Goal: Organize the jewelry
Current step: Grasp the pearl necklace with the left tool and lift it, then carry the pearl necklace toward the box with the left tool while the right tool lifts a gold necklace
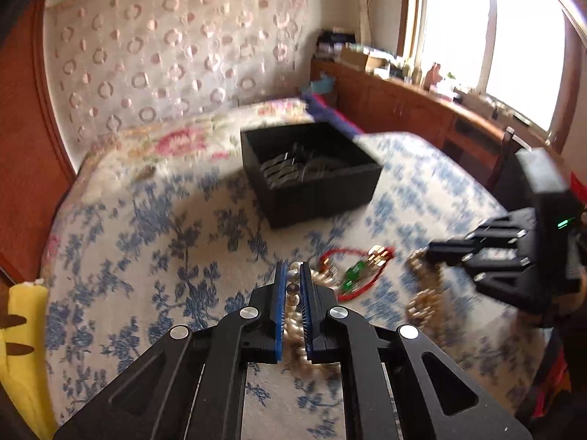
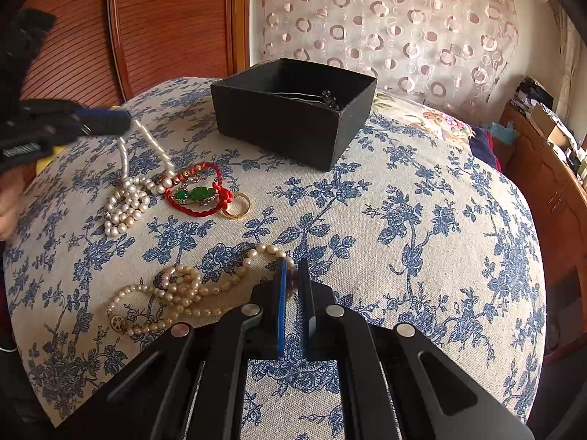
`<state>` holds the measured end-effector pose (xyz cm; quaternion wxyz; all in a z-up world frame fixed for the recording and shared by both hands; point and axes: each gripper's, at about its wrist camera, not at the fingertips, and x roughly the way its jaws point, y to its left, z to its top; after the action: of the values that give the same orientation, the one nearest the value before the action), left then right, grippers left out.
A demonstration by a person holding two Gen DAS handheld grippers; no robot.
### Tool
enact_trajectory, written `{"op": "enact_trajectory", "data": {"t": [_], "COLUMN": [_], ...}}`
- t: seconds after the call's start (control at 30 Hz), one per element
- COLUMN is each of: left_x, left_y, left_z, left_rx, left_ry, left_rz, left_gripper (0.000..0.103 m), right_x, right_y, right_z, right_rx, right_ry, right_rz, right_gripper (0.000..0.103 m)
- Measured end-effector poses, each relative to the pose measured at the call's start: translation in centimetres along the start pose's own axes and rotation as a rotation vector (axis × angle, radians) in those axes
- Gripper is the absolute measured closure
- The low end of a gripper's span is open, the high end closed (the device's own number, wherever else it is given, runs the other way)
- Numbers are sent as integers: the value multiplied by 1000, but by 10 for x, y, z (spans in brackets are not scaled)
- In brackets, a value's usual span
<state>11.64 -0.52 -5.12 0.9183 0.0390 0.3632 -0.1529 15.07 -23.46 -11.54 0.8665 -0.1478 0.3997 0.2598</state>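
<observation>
My left gripper is shut on a white pearl necklace, whose beads sit between the blue pads. In the right wrist view that strand hangs from the left gripper down to a pile of pearls. My right gripper has its pads nearly together at the end of a cream pearl necklace, with a dim bead between them. A red cord bracelet with green stones and a gold ring lie beside the pile. Farther back stands the open black box.
Everything rests on a rounded surface covered in blue floral cloth. The box holds a thin chain and a small dark piece. A yellow object sits at the left edge. A wooden cabinet with clutter runs under the window.
</observation>
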Motion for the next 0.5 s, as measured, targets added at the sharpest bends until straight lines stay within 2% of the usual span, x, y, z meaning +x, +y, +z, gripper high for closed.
{"op": "enact_trajectory", "data": {"t": [0.23, 0.5], "left_x": [-39, -61], "left_y": [-10, -12], "left_z": [3, 2], "left_rx": [-30, -37], "left_ry": [-98, -141], "left_rz": [-35, -41], "left_gripper": [96, 96], "right_x": [0, 1], "right_y": [0, 1], "right_z": [0, 0], "right_rx": [0, -5], "right_ry": [0, -1], "right_rz": [0, -4], "right_gripper": [96, 96]}}
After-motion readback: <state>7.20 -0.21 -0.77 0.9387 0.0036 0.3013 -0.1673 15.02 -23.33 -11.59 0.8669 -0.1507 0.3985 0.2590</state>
